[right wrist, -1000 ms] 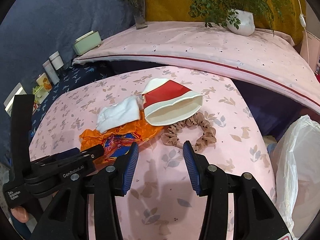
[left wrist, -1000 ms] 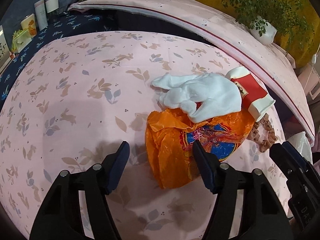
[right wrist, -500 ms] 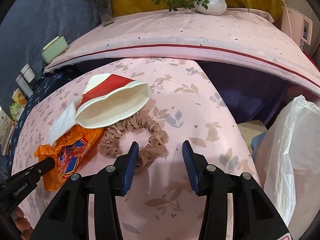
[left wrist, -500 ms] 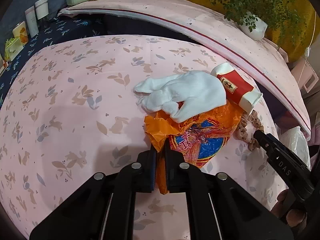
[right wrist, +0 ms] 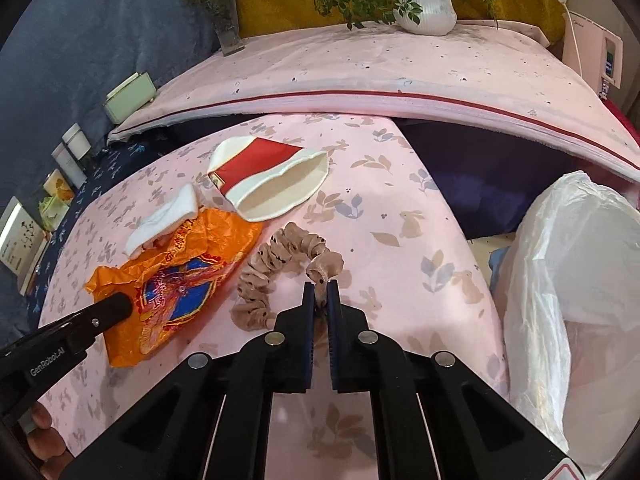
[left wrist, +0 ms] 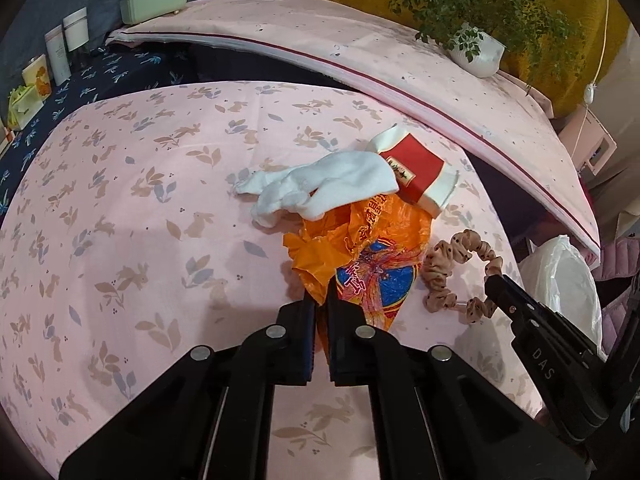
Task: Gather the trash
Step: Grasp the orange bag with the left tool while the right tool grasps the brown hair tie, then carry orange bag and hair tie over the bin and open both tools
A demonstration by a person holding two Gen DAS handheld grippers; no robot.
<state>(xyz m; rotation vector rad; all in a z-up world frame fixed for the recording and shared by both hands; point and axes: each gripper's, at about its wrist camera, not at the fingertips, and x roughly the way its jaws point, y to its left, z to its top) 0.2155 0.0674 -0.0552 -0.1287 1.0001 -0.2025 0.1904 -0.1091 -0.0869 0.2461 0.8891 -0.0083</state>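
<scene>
An orange plastic wrapper (left wrist: 368,248) with a blue and red print lies crumpled on the pink bedspread (left wrist: 160,220), and my left gripper (left wrist: 319,304) is shut on its near edge. Across the wrapper's far end lies a white sock (left wrist: 320,188), beside a squashed red and white paper cup (left wrist: 416,172). A tan dotted scrunchie (right wrist: 280,268) curls to the right of the wrapper (right wrist: 176,276). My right gripper (right wrist: 319,296) is shut on the scrunchie's near end. The cup (right wrist: 272,180) lies on its side, mouth toward me.
A white plastic bag (right wrist: 568,280) stands open off the bed's right edge. A folded pink quilt (right wrist: 380,76) runs along the back, bearing a potted plant (right wrist: 424,8) and a flower vase (right wrist: 224,20). Boxes and jars (left wrist: 60,52) line the far left.
Both grippers went from open to shut: the left closed on the orange wrapper's edge and pulled it out from under the sock, the right moved onto the scrunchie and closed on it.
</scene>
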